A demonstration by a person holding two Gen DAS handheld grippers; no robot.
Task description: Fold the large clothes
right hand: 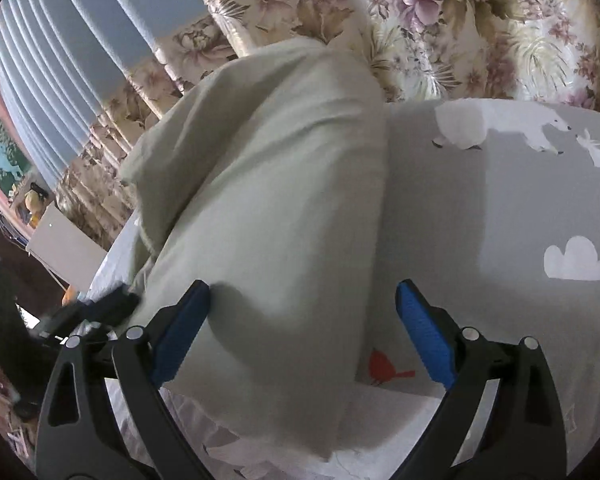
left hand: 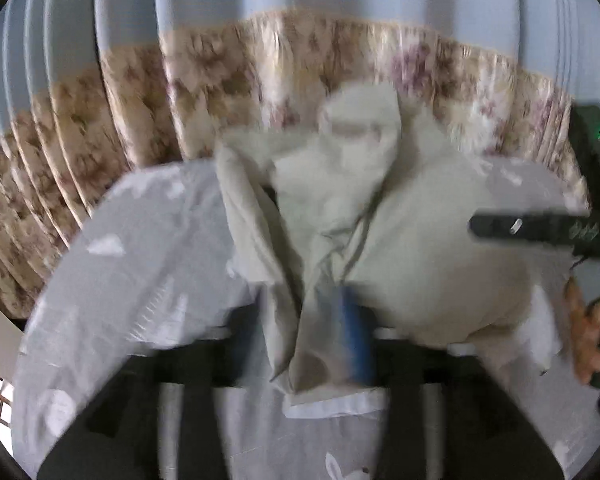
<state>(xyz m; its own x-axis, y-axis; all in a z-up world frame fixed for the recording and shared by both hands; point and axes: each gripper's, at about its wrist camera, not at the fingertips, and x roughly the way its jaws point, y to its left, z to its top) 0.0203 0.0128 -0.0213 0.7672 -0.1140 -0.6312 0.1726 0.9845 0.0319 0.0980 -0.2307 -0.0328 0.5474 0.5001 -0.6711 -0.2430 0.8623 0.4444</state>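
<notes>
A large pale cream garment [left hand: 412, 248] lies bunched on the bed, its far end humped up toward the curtain. My left gripper [left hand: 300, 320] is blurred. Its jaws stand apart, and a fold of the garment hangs between them against the blue right pad [left hand: 356, 336]. My right gripper [right hand: 303, 288] is open wide over the near end of the garment [right hand: 268, 200]. The cloth lies between its blue pads [right hand: 424, 332] without being pinched. In the left wrist view, one black finger [left hand: 532, 227] of the right gripper reaches in from the right, with a hand [left hand: 588, 320] holding it.
The bed has a grey sheet [right hand: 520, 208] printed with white clouds, polar bears and a red bird. A floral curtain [left hand: 228, 80] with blue pleats above hangs just beyond the bed. A white panel [right hand: 56, 240] and cluttered shelves stand off the bed's left side.
</notes>
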